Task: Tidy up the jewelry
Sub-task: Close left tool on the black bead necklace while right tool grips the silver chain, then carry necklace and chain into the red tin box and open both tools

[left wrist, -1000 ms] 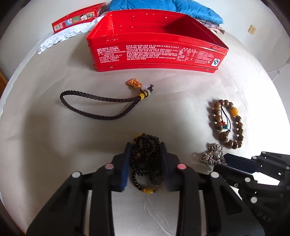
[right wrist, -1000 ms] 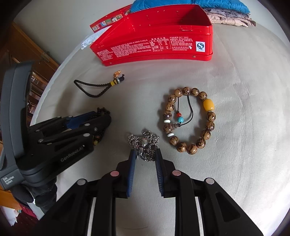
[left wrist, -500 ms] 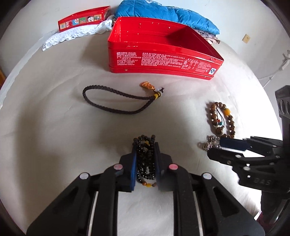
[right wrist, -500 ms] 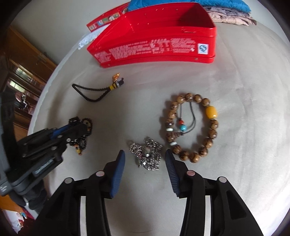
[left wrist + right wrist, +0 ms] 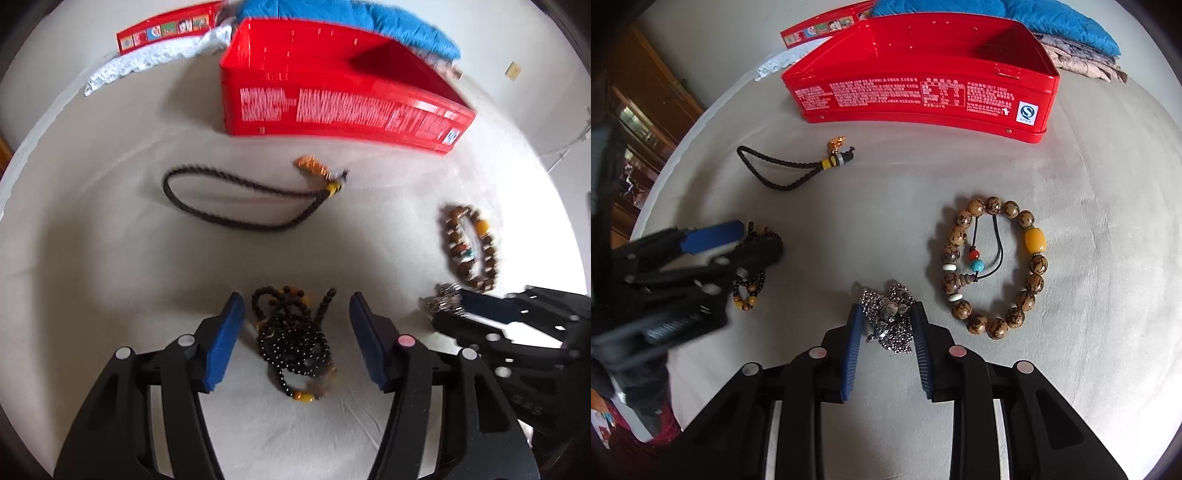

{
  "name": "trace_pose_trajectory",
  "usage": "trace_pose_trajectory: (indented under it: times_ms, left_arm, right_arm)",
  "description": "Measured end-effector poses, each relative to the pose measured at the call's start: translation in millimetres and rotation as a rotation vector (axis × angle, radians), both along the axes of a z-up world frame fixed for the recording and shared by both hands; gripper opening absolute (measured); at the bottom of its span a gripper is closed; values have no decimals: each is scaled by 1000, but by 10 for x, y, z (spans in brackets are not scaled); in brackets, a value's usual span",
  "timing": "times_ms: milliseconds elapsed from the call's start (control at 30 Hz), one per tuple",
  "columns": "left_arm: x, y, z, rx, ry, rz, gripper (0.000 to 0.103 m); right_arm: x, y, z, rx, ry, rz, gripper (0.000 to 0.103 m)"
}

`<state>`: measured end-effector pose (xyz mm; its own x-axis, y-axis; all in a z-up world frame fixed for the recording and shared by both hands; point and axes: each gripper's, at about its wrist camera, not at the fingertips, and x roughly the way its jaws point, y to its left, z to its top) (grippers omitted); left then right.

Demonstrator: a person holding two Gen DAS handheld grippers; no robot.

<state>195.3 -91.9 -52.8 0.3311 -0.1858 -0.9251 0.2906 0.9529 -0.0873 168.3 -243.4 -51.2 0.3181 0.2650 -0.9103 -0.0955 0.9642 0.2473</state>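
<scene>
- We take the red tin point(image 5: 923, 92) as our landmark; it stands open at the far side of the pale cloth-covered surface point(image 5: 1108, 258), and no jewelry shows inside it yet.
- The left hand-held gripper point(image 5: 295, 325) is released and its jaws are opening; the black bead strand point(image 5: 291, 339) lies loose between the blue pads, well in front of the tin, touched by neither.
- The right hand-held gripper point(image 5: 888, 325) is closing around the silver chain point(image 5: 888, 317), which sits in front of the tin's right half; the pads look close to the heap but we cannot say they press it yet.
- To do this step well, we would let the right pads gather the whole heap low against the cloth before lifting, so no loop trails out.
- The left likely needs a fresh, centred bite on the black strand, taking several loops at once.
- The braided cord point(image 5: 783, 166) lies nearest the tin, towards its left end; the wooden bead bracelet point(image 5: 993, 266) lies in front of its right end, just beside the chain.
- The left view is blurred, so bead detail is soft there.
- In the right view the left gripper's body hides most of the black strand, and the tin's floor is only partly visible.
</scene>
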Motion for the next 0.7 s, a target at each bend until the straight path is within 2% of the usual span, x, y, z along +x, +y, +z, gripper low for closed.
trace_pose_trajectory:
  times_ms: [33, 100, 133, 167, 233, 400, 700]
  left_arm:
    - [-19, -28, -11, 18, -15, -3, 58]
    - [-70, -66, -6, 42, -39, -8, 44]
    - [-83, -70, 3, 43, -43, -11, 26]
    - [-88, -59, 14, 29, -36, -15, 22]
    - [-88, -39, 28, 21, -37, -15, 20]
    - [-149, 17, 127, -24, -61, -15, 18]
    - [-197, 52, 607, -93, -165, -29, 18]
  right_arm:
    - [0, 4, -3, -2, -2, 2, 28]
    - [-3, 6, -6, -1, -7, 0, 27]
    - [-9, -7, -5, 3, -7, -4, 26]
    - [-12, -25, -4, 6, -8, -14, 24]
    - [-20, -81, 9, 35, -2, -27, 19]
    - [-50, -170, 86, 85, -7, -38, 18]
    - [-109, -320, 559, 129, -117, -52, 18]
